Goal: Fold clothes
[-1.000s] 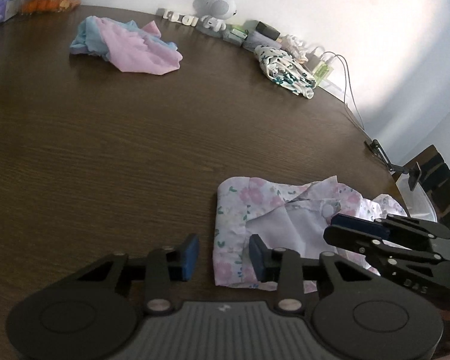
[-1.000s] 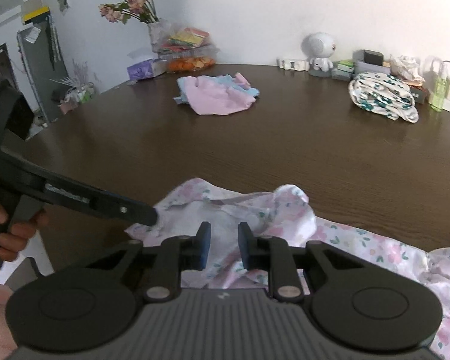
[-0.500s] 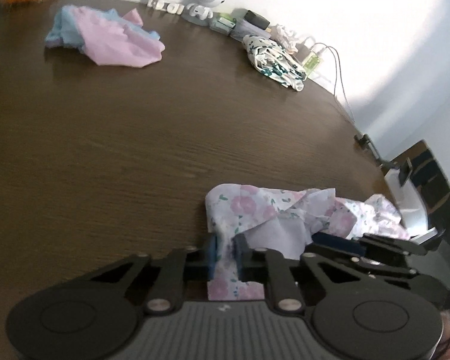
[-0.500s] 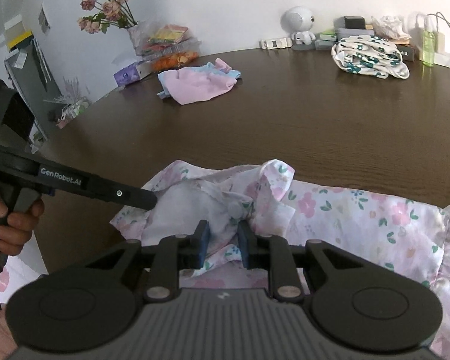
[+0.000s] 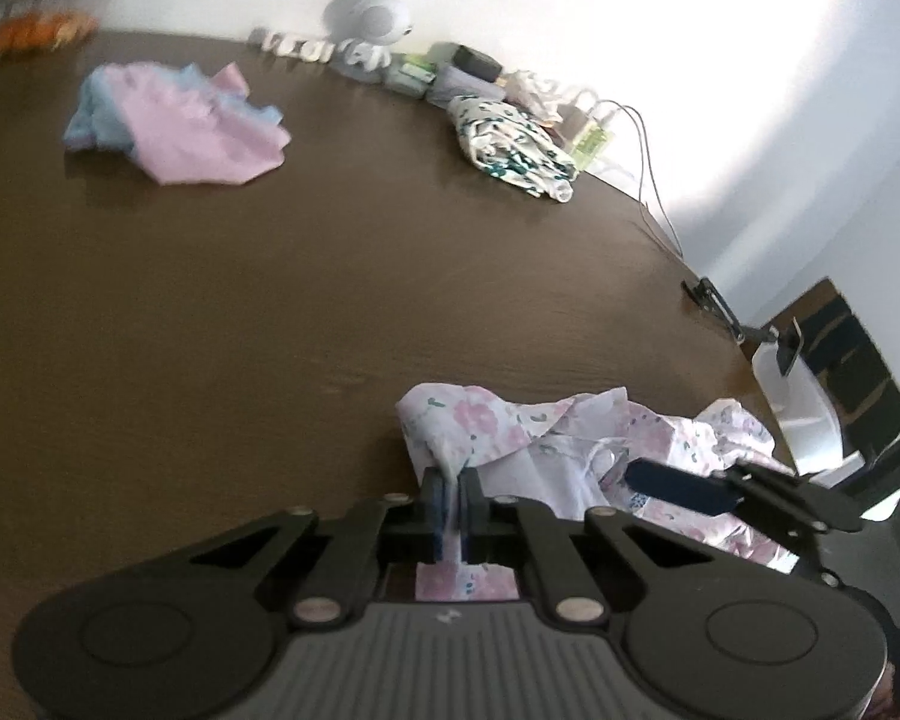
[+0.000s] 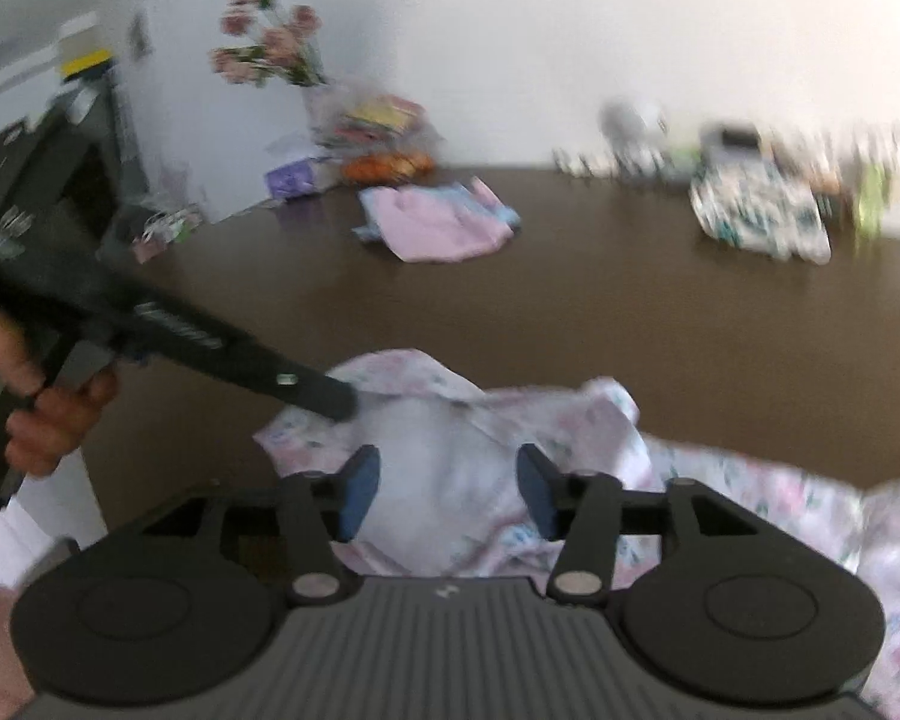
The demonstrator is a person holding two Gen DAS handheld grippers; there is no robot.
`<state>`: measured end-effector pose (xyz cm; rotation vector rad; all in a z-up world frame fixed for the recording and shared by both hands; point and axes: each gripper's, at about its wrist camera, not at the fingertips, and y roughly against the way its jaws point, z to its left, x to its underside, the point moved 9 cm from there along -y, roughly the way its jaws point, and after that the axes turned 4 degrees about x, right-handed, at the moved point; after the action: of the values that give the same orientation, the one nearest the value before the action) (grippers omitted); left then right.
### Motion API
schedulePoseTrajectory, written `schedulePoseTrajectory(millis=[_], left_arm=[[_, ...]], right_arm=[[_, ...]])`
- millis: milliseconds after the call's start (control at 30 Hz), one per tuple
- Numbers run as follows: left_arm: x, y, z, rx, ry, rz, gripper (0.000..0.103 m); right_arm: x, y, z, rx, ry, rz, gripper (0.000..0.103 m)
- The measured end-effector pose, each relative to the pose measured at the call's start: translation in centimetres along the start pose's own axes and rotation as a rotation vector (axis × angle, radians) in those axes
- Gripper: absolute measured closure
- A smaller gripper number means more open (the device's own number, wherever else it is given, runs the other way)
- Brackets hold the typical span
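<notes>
A white garment with pink flowers (image 5: pixel 546 438) lies crumpled at the near edge of the dark wooden table (image 5: pixel 210 300). My left gripper (image 5: pixel 450 507) is shut on a fold of its left edge, cloth pinched between the blue pads. In the right wrist view the same floral garment (image 6: pixel 450 450) lies under my right gripper (image 6: pixel 447 495), whose jaws are opening, the pads apart and not pressing the cloth. The left gripper (image 6: pixel 336 399) reaches in from the left, held by a hand (image 6: pixel 48 414). The right gripper's finger (image 5: pixel 684 483) shows at the right of the left wrist view.
A pink and blue garment (image 5: pixel 180 120) lies at the far left of the table, and a white garment with green print (image 5: pixel 510 144) at the far right. A small white robot figure (image 5: pixel 366 18), boxes and cables line the back edge. A vase of flowers (image 6: pixel 270 42) stands at the far corner.
My left gripper closed on the garment's left edge and lifted it a little. My right gripper, nearly shut on a bunched fold before, has spread its jaws wide and let the cloth go.
</notes>
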<state>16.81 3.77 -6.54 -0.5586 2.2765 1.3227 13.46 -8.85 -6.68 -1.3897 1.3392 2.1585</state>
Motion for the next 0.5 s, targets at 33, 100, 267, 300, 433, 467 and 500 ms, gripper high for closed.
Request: schedulePoseTrajectory(millis=[33,100,267,300,433,467,500], left_arm=[[-0.2,0.1,-0.4,-0.006,-0.020,0.002,0.100],[-0.5,0.3,-1.3,-0.022,-0.060,0.005,0.100],[-1.3,0.7,-3.2,-0.047,-0.135,-0.005,0.100],[-1.4,0.8,-3.4,-0.050,-0.143,-0.006,0.100],[-1.5,0.9,-3.9,-0.055,-0.149,-0.007,0.100],[-1.5,0.9,-4.0,-0.052,-0.153,-0.007,0.100],[-1.5,1.0,-4.2,-0.049,-0.157,-0.007,0.100]], right_arm=[[-0.2,0.2,0.6,-0.004,0.027,-0.006,0.040],[-0.6,0.4,1.6,-0.010,0.076,-0.012,0.038],[-0.4,-0.6,3.8,0.025,0.156,0.000,0.038],[-0.1,-0.9,4.3,0.043,0.172,0.006,0.038],[0.9,-2.2,5.8,0.133,0.264,0.005,0.038],[1.1,-2.6,6.0,0.169,0.291,0.006,0.038],[1.3,-2.9,6.3,0.204,0.320,0.007,0.038]])
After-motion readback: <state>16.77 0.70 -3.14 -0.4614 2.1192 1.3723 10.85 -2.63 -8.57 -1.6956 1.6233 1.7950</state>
